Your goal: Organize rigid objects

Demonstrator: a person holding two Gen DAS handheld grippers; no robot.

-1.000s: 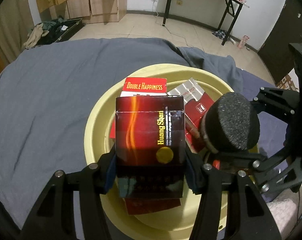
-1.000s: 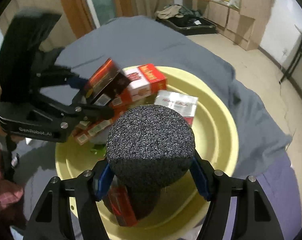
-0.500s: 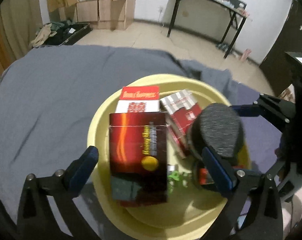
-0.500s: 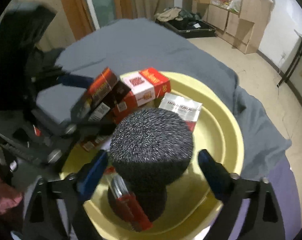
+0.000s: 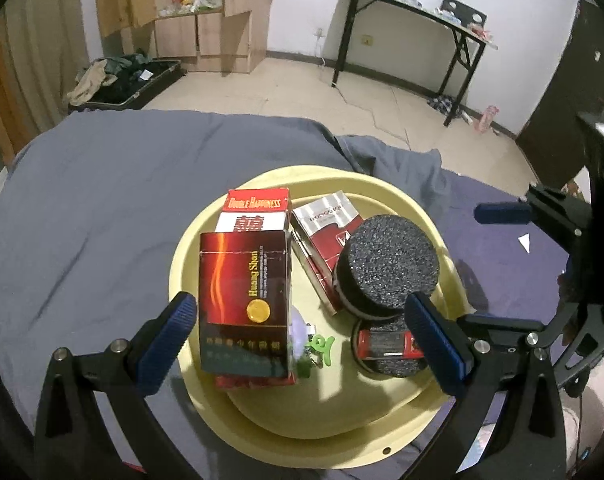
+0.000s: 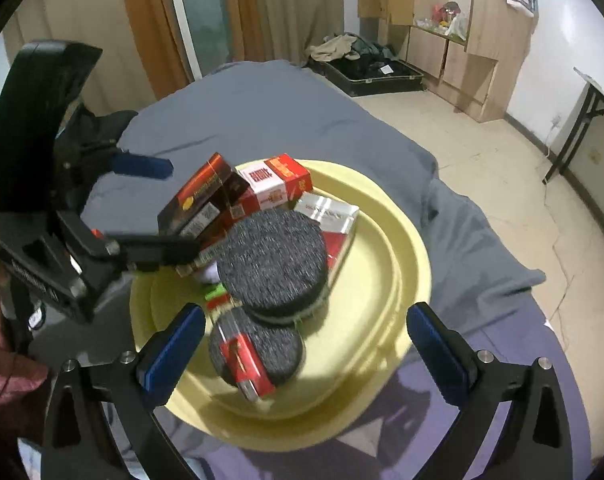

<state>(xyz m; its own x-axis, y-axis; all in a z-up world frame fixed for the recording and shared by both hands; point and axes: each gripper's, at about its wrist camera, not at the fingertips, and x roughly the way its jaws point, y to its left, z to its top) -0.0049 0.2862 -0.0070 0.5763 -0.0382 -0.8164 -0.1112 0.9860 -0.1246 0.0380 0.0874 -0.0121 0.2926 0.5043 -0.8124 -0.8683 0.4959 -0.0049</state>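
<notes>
My left claw [image 5: 302,336] stands wide with nothing pressed between its ribbed blue pads, and my right claw [image 6: 306,344] is just finishing its spread, its jaws opening with nothing gripped. Everything sits in the round, smooth pale-yellow basin [image 5: 382,432] on the grey bedsheet [image 5: 102,200]. At the basin's left side a glossy dark-red carton reading "Huang Shan" [image 5: 244,300] leans tilted on other packs, between my left pads but untouched. Behind it is a red-and-white "Double Happiness" pack [image 5: 256,214]; beside that, a silver-and-red pack [image 5: 328,226] with lettering too small to read. On the basin's right a coarse black foam disc [image 5: 388,266] rests atop a second disc, with a small red box [image 5: 386,344] lying across the lower one.
</notes>
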